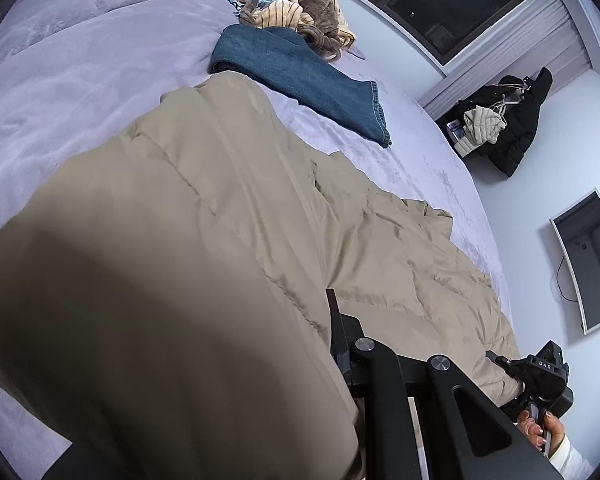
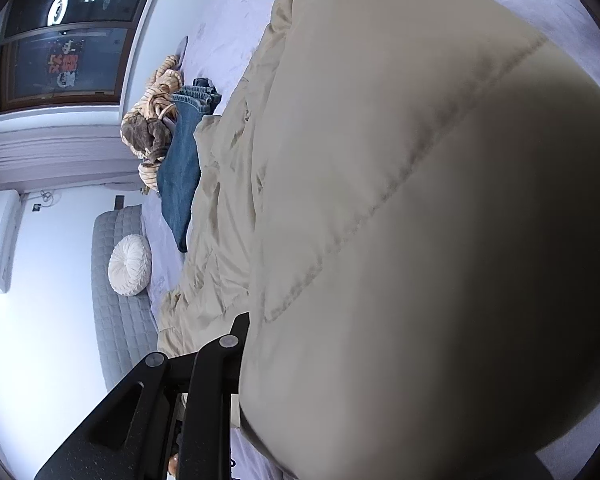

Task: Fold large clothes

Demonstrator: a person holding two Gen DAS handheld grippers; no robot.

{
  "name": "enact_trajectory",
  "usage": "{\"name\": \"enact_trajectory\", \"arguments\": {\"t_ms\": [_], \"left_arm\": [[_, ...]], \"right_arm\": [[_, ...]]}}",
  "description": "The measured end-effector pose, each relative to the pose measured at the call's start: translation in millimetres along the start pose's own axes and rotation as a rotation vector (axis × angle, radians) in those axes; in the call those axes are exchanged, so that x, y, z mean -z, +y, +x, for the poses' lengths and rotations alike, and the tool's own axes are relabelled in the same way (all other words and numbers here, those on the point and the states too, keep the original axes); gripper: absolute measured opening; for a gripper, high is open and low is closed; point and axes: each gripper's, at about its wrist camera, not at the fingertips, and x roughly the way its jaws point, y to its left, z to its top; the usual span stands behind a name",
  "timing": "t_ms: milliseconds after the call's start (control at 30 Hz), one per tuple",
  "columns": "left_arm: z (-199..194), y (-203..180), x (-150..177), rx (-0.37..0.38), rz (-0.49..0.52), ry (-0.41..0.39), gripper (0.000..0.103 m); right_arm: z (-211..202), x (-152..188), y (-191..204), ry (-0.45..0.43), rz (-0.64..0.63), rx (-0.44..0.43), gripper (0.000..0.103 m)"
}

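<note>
A large beige quilted coat (image 1: pixel 380 248) lies spread on the lavender bed (image 1: pixel 60 80). A lifted fold of it bulges close to the left wrist camera and hides one finger of my left gripper (image 1: pixel 324 308), which is shut on the fabric; one black finger (image 1: pixel 334 320) shows beside the fold. In the right wrist view the same coat (image 2: pixel 380 160) billows over my right gripper (image 2: pixel 256 320), shut on it with one finger (image 2: pixel 240 332) showing. The left wrist view also catches the right gripper (image 1: pixel 498 360) pinching the coat's near edge, with a person's hand (image 1: pixel 540 432) on its handle.
Folded blue jeans (image 1: pixel 300 76) lie beyond the coat, with a tan and brown striped heap of clothes (image 1: pixel 300 12) behind them. A round white cushion (image 2: pixel 129 264) leans on the grey headboard (image 2: pixel 116 320). A dark coat rack (image 1: pixel 516 128) and wall screen (image 1: pixel 588 260) stand past the bed.
</note>
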Motion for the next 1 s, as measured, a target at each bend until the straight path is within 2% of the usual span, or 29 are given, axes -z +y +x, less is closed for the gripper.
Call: {"name": "enact_trajectory", "arguments": {"t_ms": [267,400,433,467,500,533,567,667,867,967,1000], "left_arm": [[-60,13,102,-0.055,-0.057,0.07,0.02],[-67,23,140,-0.096,-0.079,0.132,0.021],[-68,26,149,-0.12,-0.082,0.149,0.022],[-67,29,155,-0.154,-0.088,0.166,0.029],[-68,33,159,-0.192,-0.093,0.176,0.033],[-70,35,162,-0.231,-0.091,0.18,0.044],[-78,37,163,-0.272,-0.093,0.17,0.05],[-101,44,166,-0.321,-0.096,0.144,0.05],[-138,40,158,-0.47,-0.039,0.018,0.05],[-127,44,151,-0.477,-0.049,0.038,0.05],[-118,47,151,-0.492,-0.044,0.069,0.05]], "right_arm": [[-39,66,-36,0.08,0.024,0.02,0.023],[-55,97,-53,0.103,0.058,0.015,0.023],[-57,103,-59,0.109,0.069,0.017,0.025],[-58,108,-66,0.115,0.081,0.027,0.029],[-59,110,-71,0.125,0.092,0.043,0.032],[-59,112,-75,0.137,0.104,0.056,0.038],[-60,112,-74,0.143,0.107,0.069,0.04],[-70,112,-62,0.161,0.051,0.114,0.046],[-81,116,-25,0.261,-0.146,0.179,0.045],[-84,122,-10,0.33,-0.261,0.196,0.043],[-82,125,-5,0.349,-0.281,0.194,0.043]]}}
